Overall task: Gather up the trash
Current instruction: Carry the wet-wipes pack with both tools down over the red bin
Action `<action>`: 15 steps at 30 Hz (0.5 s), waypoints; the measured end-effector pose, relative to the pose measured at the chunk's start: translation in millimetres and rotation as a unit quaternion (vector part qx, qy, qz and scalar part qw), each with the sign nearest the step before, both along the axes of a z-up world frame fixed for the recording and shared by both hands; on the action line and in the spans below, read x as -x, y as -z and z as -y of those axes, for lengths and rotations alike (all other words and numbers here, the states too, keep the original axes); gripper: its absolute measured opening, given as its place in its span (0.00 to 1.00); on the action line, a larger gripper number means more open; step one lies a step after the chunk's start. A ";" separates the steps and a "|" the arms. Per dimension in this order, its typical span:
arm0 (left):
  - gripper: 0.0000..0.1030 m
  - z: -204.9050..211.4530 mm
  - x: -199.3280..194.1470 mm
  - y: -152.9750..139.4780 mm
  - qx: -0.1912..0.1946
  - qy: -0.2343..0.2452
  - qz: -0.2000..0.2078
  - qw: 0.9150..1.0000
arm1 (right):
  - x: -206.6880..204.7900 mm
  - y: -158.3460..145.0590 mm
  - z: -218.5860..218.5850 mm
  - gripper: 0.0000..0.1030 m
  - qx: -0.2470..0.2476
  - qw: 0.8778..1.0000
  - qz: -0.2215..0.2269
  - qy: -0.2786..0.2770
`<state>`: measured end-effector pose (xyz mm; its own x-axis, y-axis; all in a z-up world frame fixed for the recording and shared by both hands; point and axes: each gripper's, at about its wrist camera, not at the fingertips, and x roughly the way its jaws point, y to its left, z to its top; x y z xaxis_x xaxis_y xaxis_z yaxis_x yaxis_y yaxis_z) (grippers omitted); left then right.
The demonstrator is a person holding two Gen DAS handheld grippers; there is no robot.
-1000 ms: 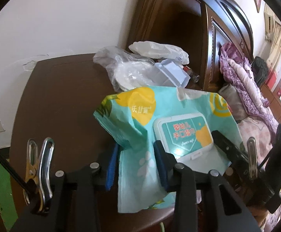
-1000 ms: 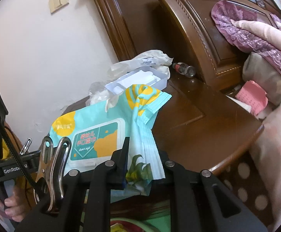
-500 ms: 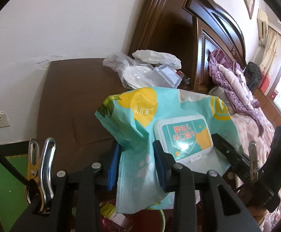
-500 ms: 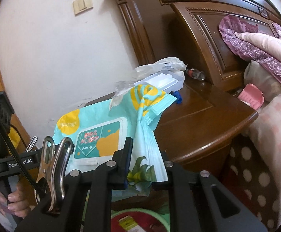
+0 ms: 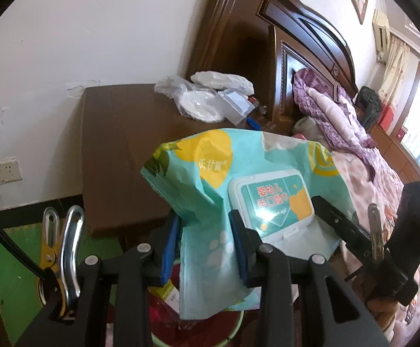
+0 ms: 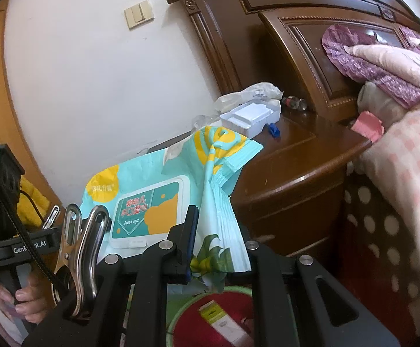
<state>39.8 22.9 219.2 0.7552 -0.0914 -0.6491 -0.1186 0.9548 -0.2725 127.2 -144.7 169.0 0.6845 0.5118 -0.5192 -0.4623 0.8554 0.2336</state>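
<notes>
Jaws of the left gripper (image 5: 204, 243) and right gripper (image 6: 220, 245) are each pinching an end of the limp teal-and-yellow wet-wipe packet (image 5: 256, 190), stretching it crosswise, seemingly above the green-rimmed red bin (image 6: 227, 315).

black claw (image 5: 204, 243) arms, blue pads, silver screws.

Home bedroom: carved headboard (image 5: 302, 37), nightstand (image 6: 296, 167) (cluttered).
</notes>
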 end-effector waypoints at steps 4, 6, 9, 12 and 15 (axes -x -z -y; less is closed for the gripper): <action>0.34 5.1 14.4 6.6 -0.005 0.005 -0.010 1.000 | 19.3 6.5 2.8 0.16 0.006 1.000 -0.005 -0.001; 0.34 8.5 19.1 12.1 -0.008 0.008 -0.017 1.000 | 24.2 10.6 4.6 0.16 0.008 1.000 -0.010 0.001; 0.34 12.5 23.6 24.7 -0.006 0.011 -0.036 0.999 | 31.3 20.5 8.2 0.16 0.016 0.999 -0.027 0.006; 0.34 14.2 27.4 39.4 0.002 0.014 -0.058 0.998 | 38.2 31.5 10.5 0.16 0.028 0.999 -0.045 0.011; 0.34 13.9 32.4 51.9 0.014 0.015 -0.078 0.997 | 44.4 42.3 12.8 0.16 0.036 0.997 -0.063 0.012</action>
<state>7.4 9.0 167.4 0.6423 -0.1320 -0.7550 -0.1323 0.9512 -0.2788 82.8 -157.5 126.7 0.6237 0.4539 -0.6364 -0.4117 0.8828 0.2261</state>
